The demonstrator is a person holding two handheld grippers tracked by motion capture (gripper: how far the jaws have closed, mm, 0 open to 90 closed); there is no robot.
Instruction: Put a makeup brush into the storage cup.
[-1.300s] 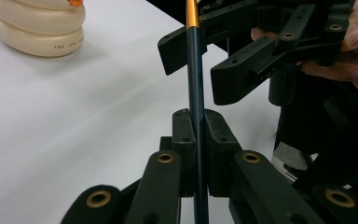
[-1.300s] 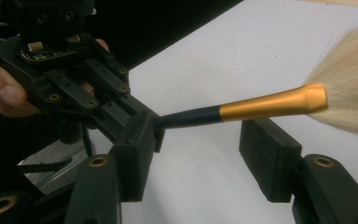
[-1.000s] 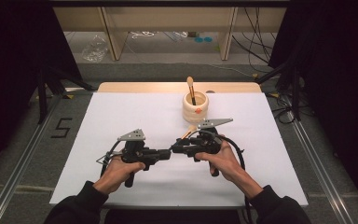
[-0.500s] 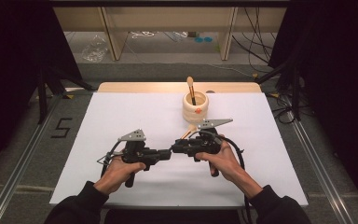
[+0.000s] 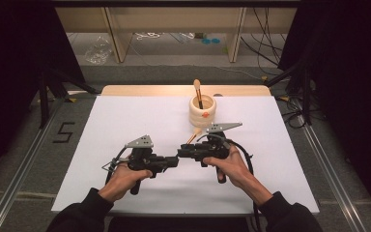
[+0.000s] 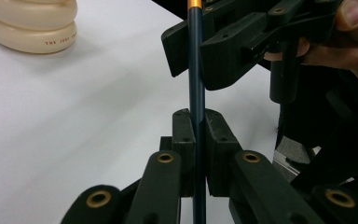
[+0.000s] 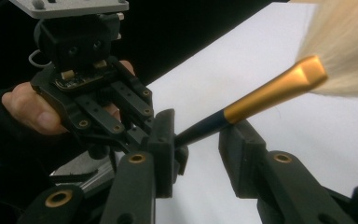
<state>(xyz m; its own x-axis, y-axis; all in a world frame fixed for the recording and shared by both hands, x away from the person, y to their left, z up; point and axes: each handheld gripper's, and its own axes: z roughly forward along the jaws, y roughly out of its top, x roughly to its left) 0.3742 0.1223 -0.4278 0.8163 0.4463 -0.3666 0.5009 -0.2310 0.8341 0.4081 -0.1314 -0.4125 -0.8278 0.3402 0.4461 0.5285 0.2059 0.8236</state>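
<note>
Brush [image 6: 196, 84]: a makeup brush with a dark handle, a gold ferrule [image 7: 274, 89] and pale bristles [image 7: 349, 51], held off the white table [image 5: 125, 125] between the two grippers, in front of the holder.
Holder [image 5: 202, 110]: a cream ribbed pot near the far edge of the table, with another brush [image 5: 197, 92] standing in it; it is near the held brush's bristle end, so a careless swing could, I judge, knock it over.
Left gripper [image 6: 196, 135]: jaws pinched narrow on the lower handle, which runs straight up between them; this looks like the firm hold.
Right gripper [image 7: 200, 149]: jaws spread, with the handle against the left one and a clear gap to the right one, so it is not clamping the brush.
Handover risk: if the left gripper lets go before the right one closes, the brush likely drops onto the table.
Grip risk: the handle is thin, round and smooth, so an off-centre pinch could let it twist or slide out.
Crowding risk: the two grippers sit almost nose to nose, so their jaws could bump and lever the brush loose.
</note>
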